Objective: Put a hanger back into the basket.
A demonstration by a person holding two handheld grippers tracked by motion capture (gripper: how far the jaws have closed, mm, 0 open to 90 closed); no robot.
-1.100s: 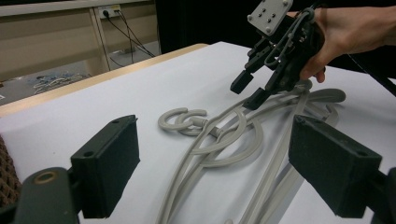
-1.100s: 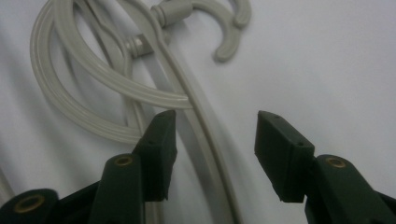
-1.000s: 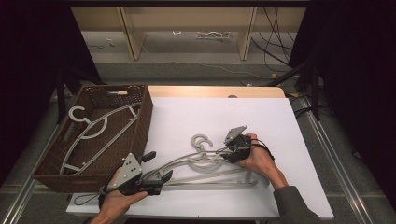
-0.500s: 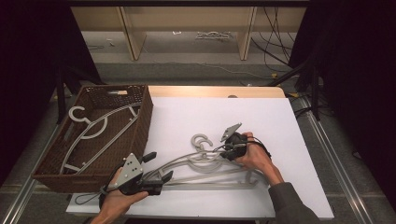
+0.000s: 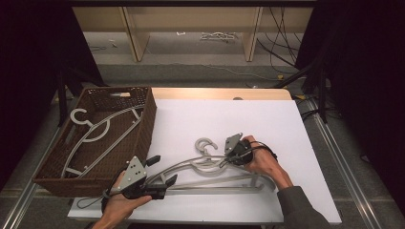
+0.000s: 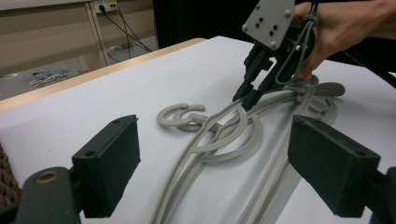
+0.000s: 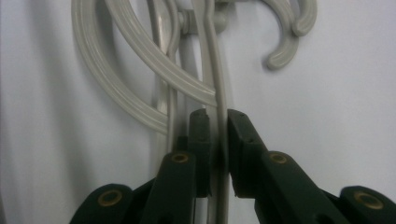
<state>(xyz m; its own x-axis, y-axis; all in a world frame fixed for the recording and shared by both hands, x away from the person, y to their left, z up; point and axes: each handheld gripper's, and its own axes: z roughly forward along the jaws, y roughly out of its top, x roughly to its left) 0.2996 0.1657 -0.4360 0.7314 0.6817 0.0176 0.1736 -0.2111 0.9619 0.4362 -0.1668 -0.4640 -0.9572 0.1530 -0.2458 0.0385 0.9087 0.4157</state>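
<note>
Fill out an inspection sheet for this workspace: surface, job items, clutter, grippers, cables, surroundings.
Surface: white tabletop, wooden far edge.
Job items: grey hangers overlapping on the table; another hanger inside the wicker basket at left.
Clutter: nothing seen.
Grippers: right gripper has just closed on a thin hanger arm; left gripper open, hanger arms running between its jaws.
Cables: a cable trails from the left gripper; wires on the floor behind.
Surroundings: wooden shelf legs, dark curtains.

Bright white table (image 5: 215, 119), dark surrounds; close-up claw pics soft, esp. foreground.
</note>
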